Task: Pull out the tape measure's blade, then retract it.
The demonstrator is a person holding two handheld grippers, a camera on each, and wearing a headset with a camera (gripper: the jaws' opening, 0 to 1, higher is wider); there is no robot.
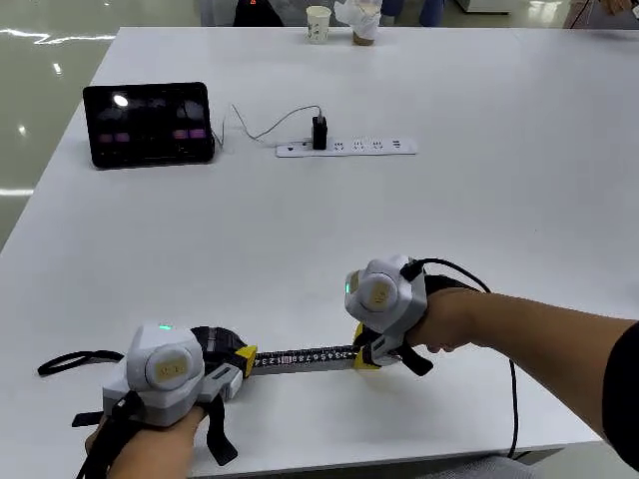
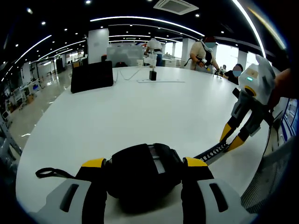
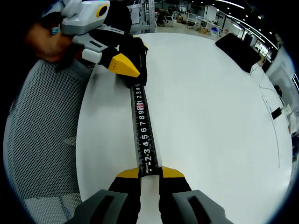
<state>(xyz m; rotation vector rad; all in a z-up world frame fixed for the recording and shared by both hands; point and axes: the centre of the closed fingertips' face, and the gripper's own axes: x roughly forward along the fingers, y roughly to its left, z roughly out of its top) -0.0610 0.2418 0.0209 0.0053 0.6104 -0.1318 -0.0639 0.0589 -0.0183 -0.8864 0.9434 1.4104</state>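
A black tape measure case (image 1: pixel 222 346) lies near the table's front edge, and my left gripper (image 1: pixel 236 361) is shut on it. In the left gripper view the case (image 2: pixel 144 171) sits between the yellow-tipped jaws. A short length of the blade (image 1: pixel 303 357) runs right from the case, flat on the table. My right gripper (image 1: pixel 361 357) is shut on the blade's end. In the right gripper view the blade (image 3: pixel 142 122) shows numbers up to about 15 and leads to the case (image 3: pixel 136 50), with the gripper (image 3: pixel 150 173) pinching its tip.
On the white table (image 1: pixel 429 210), a dark tablet (image 1: pixel 148 123) stands at the back left and a power strip (image 1: pixel 345 148) with a plugged charger lies mid-table. Paper cups (image 1: pixel 318 24) stand at the far edge. A black strap (image 1: pixel 68 361) trails left of the left gripper.
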